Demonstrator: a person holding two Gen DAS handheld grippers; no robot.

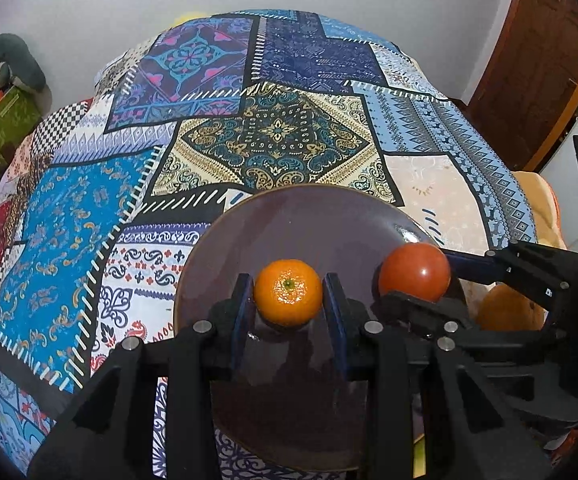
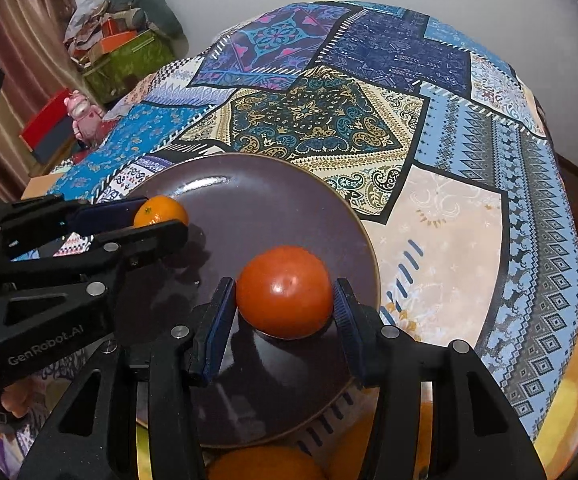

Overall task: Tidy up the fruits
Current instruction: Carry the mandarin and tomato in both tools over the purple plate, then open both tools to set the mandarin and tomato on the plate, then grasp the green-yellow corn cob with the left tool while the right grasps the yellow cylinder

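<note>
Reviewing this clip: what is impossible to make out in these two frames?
- Left wrist view: orange rounded object, mostly hidden behind the right gripper.
- Right wrist view: orange shape, cut off by the bottom edge.
- Both views: whether the small orange mandarin and red tomato touch the dark brown plate.

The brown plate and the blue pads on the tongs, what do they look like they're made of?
The brown plate looks like glazed ceramic, or possibly glass: its glossy surface shows bright highlights and reflects the fruit. The blue pads look like soft rubber or foam, matte with fine ridges along the edge; which one is unclear.
</note>
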